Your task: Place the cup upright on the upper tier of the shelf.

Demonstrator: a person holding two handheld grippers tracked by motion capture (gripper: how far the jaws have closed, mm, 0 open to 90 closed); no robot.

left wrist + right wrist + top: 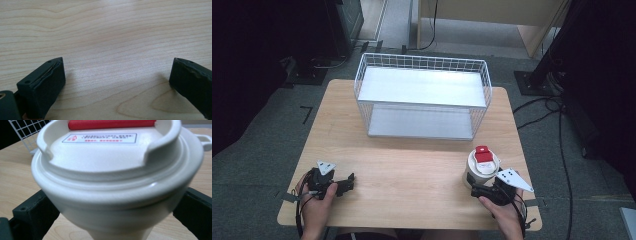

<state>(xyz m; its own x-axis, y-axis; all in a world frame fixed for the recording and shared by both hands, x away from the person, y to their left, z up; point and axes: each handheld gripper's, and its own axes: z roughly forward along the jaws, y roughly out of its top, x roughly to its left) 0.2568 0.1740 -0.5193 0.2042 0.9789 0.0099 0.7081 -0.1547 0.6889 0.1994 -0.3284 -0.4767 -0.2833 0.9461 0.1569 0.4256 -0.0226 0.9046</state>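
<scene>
The wooden surface [412, 175] carries two things. The biggest, a white wire basket rack [422, 95] with two flat white shelves, sits at the far side, its open front facing the person. Nearer, toward the right edge, stands a white lidded cup [480, 167] with a red tab [483, 153] on its lid; it is upright and well apart from the rack.

The right hand-held gripper [484, 191] is at the cup from the near side. In the right gripper view its black jaws sit on either side of the cup's body below the lid rim, very close to the wall, but I cannot tell whether they are pressing it or only bracketing it. The left hand-held gripper [343, 184] rests low over bare wood at the near left, jaws spread wide with nothing between them.

What worries me is that cup. Its body narrows downward, so jaws squeezing the taper could slide down or let it slip, and a grip set well below the broad lid looks top-heavy to me. If it is lifted toward the rack, a tilt could tip it, and the wire rim or the upper shelf could catch the lid. The lid may also be only pressed on, so a knock might pop it.
</scene>
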